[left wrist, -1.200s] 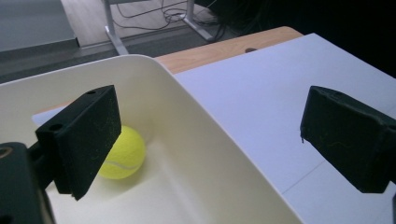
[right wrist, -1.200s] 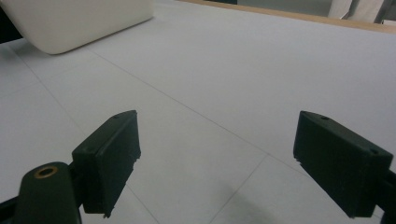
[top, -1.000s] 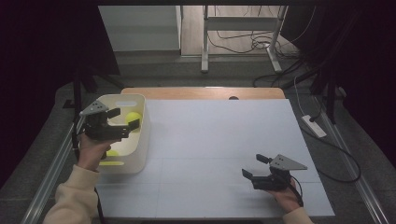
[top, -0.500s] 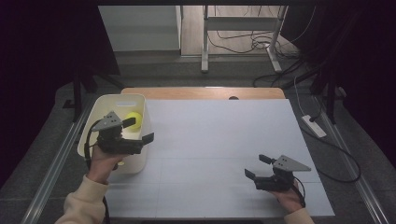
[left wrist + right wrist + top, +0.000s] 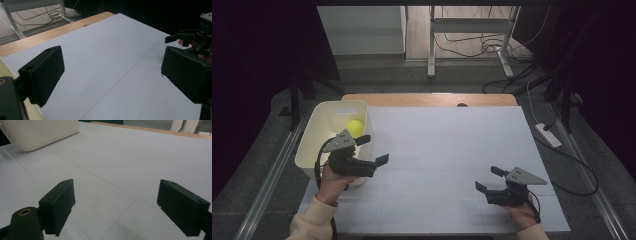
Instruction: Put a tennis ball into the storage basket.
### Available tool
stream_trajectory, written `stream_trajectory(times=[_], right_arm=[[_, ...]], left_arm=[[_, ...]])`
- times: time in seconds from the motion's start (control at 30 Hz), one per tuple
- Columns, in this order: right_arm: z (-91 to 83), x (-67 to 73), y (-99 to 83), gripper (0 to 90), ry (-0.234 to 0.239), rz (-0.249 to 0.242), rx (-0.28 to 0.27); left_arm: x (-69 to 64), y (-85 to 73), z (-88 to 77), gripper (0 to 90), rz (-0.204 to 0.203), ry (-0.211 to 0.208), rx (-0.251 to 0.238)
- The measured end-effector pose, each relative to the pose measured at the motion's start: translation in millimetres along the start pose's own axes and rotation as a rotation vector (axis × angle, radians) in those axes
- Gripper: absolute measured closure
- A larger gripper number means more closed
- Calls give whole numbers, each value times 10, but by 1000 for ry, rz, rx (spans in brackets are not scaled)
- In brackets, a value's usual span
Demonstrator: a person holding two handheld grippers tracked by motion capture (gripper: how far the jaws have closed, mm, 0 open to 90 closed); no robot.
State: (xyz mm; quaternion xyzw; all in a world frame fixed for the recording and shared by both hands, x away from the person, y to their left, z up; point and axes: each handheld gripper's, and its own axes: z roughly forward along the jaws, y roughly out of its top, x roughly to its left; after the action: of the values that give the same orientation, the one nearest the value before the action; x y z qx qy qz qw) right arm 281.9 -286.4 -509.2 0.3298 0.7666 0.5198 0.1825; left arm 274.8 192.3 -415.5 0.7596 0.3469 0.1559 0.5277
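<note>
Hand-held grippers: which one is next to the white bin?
The left hand-held gripper. It hovers at the white bin's near right edge, jaws open and empty, close to the yellow ball inside. The right hand-held gripper is at the table's far right.

This looks like a lab or test room set up for recording. Well beyond the left gripper (image 5: 373,151) and right gripper (image 5: 490,180) a wooden table (image 5: 427,99) under white sheeting (image 5: 447,145) meets bare floor strewn with loose cables (image 5: 472,47) (a power strip (image 5: 548,135) too), metal stand legs (image 5: 431,45), dark surroundings.
</note>
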Motion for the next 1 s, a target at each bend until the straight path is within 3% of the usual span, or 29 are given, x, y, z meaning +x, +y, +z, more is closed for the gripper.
stream_trajectory(times=[0.2, 0.37, 0.47, 0.67, 1.0], right_arm=[[-15, -7, -2, 148, -3, 3, 0], [-14, 5, 0, 149, 0, 0, 0], [-24, 11, -3, 148, 0, 2, -5], [-51, -2, -8, 148, -8, 7, -5], [-56, 0, -14, 148, -8, 5, -4]], left_arm=[[-143, -14, 80, 56, 37, -36, 2], [-233, -63, 135, 62, 33, -39, -11], [-288, -124, 188, 62, 31, -58, 4], [-443, -222, 272, 63, 78, -68, 32], [-511, -410, 384, 63, 78, -89, 59]])
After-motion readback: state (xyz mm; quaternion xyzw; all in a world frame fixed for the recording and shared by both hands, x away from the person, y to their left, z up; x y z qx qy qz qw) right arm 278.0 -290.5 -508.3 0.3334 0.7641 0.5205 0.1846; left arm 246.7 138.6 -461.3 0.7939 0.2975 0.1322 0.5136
